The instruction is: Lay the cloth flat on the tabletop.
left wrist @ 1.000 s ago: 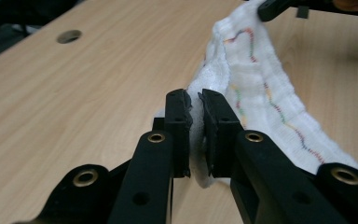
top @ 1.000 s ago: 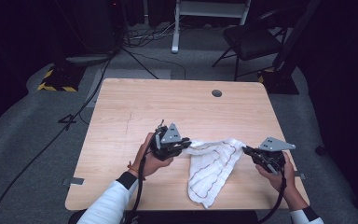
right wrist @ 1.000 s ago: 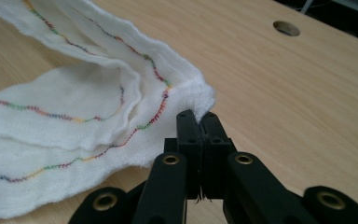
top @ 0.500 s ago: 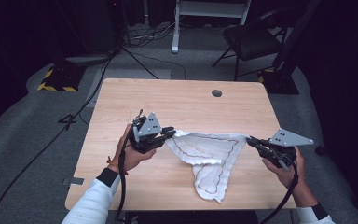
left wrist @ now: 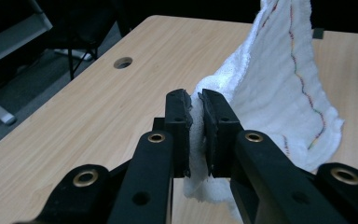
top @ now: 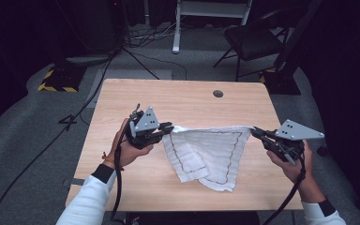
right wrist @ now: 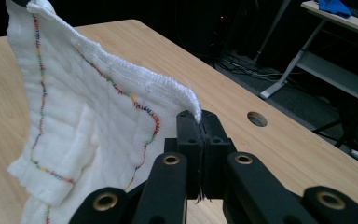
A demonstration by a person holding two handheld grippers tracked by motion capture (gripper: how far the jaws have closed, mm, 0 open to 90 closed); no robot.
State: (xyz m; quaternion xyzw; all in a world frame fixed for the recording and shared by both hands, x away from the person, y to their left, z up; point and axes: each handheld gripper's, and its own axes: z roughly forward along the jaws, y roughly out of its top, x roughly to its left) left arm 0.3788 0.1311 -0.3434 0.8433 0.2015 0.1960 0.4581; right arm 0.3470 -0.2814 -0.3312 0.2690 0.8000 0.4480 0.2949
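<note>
A white cloth (top: 206, 152) with coloured stitching along its border hangs stretched between my two grippers above the wooden table (top: 183, 101). My left gripper (top: 170, 127) is shut on the cloth's left corner; in the left gripper view the cloth (left wrist: 279, 88) is pinched between the jaws of that gripper (left wrist: 195, 95). My right gripper (top: 254, 131) is shut on the right corner, and in the right gripper view the cloth (right wrist: 88, 102) spreads away from that gripper's (right wrist: 199, 116) jaws. The cloth's lower part sags onto the table near its front edge.
A round cable hole (top: 218, 93) sits in the table's far right part. Beyond the table stand a dark folding chair (top: 253, 40), a white frame (top: 211, 11) and cables on the grey floor. A yellow-black striped block (top: 56, 79) lies at the far left.
The grippers have pulled apart, the left one leftward and the right one rightward. The bunched cloth has spread into a taut sheet between them.
</note>
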